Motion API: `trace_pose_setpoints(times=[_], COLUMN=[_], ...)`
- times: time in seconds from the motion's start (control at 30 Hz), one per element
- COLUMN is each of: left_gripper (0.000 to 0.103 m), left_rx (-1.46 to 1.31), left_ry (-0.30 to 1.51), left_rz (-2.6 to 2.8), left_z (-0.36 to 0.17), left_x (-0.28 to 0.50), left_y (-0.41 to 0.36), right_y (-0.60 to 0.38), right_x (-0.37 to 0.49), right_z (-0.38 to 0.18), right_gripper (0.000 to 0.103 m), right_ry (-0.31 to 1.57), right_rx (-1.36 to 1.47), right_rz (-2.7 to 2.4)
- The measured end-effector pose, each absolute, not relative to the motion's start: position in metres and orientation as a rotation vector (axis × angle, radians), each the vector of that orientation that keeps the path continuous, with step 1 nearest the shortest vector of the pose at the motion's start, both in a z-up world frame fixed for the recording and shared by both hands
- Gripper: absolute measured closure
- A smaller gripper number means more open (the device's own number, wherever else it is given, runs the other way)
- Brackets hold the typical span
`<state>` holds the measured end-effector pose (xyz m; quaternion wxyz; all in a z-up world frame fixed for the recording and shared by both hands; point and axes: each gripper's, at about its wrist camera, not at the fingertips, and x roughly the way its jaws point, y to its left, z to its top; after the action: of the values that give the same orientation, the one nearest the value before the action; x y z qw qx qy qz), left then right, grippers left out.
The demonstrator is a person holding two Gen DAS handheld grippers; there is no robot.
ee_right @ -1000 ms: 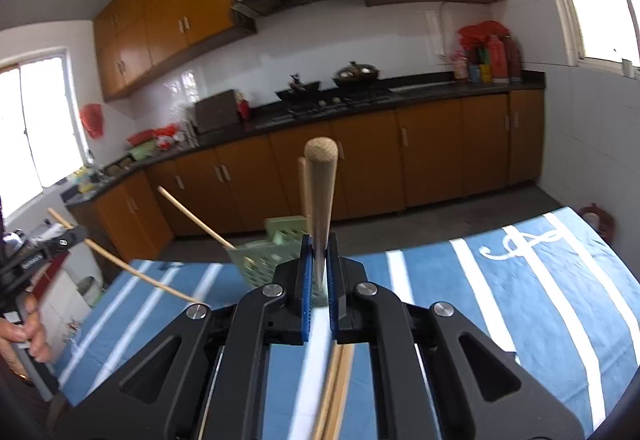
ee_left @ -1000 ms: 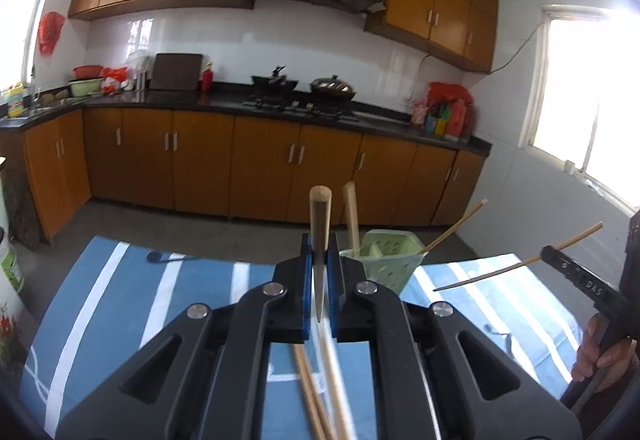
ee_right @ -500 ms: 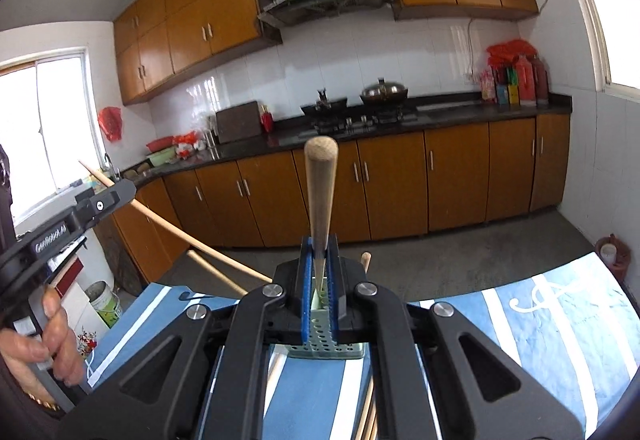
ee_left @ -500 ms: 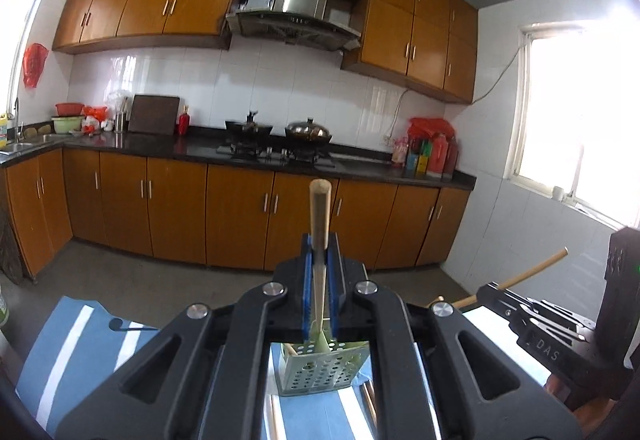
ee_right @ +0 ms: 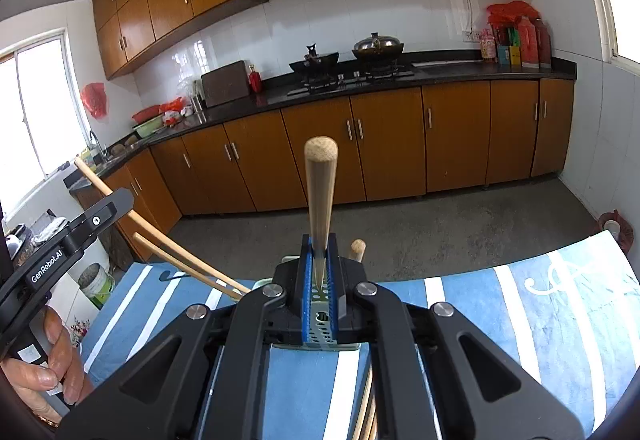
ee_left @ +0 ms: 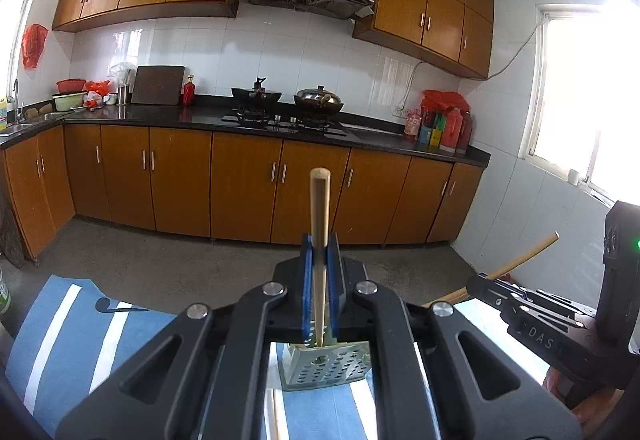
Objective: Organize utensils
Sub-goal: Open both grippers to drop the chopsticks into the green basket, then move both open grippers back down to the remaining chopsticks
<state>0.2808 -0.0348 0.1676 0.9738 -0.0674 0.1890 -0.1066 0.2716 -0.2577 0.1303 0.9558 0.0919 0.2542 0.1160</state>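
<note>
chopsticks [ee_left: 319, 224]: wooden, upright, clamped | holder [ee_left: 324, 366]: green, perforated, on cloth

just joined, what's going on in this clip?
A person holds a gripper in each hand, sorting chopsticks into a green perforated holder on a blue striped cloth. The left gripper is shut on one chopstick, the right gripper shut on another chopstick. Both hang just above the holder, tips pointing into it, not yet released. One chopstick end already pokes out of the holder, and more chopsticks lie on the cloth.
</note>
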Motion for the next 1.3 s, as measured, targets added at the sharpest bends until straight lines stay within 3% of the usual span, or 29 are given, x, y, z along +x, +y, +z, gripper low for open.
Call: trace_pose_setpoints(times=[0.27,0.53,0.67,0.93,1.1,1.3], left_gripper=[0.095,0.088,0.085,0.08,0.079,0.078], left_rx=[-0.147,-0.181,-0.189,-0.188,-0.151,-0.129], left_ry=[0.42,0.41,0.39,0.361,0.437,0.621], left_rz=[-0.203,-0.188,-0.18,-0.154,-0.13,-0.084], left_z=[0.156,0.161,0.171,0.178,0.14,0.053], left_x=[0.301,0.297,0.287,0.237,0.204,0.191], left_y=[-0.034,-0.024,-0.017,0.009,0.032,0.055], right_y=[-0.252,-0.254,-0.252,-0.273,-0.296,-0.305], right_x=[0.277,0.269,0.264,0.216,0.186,0.193], right_z=[0.128,0.136,0.143,0.154,0.113,0.01], right_gripper=[0.095,0.094,0.073,0.073,0.073,0.073], right_ry=[0.533,0.506,0.483,0.396,0.457,0.728], right_rx=[0.175,0.168,0.162,0.172,0.171,0.221], right_rz=[0.229,0.21,0.195,0.168,0.111,0.066])
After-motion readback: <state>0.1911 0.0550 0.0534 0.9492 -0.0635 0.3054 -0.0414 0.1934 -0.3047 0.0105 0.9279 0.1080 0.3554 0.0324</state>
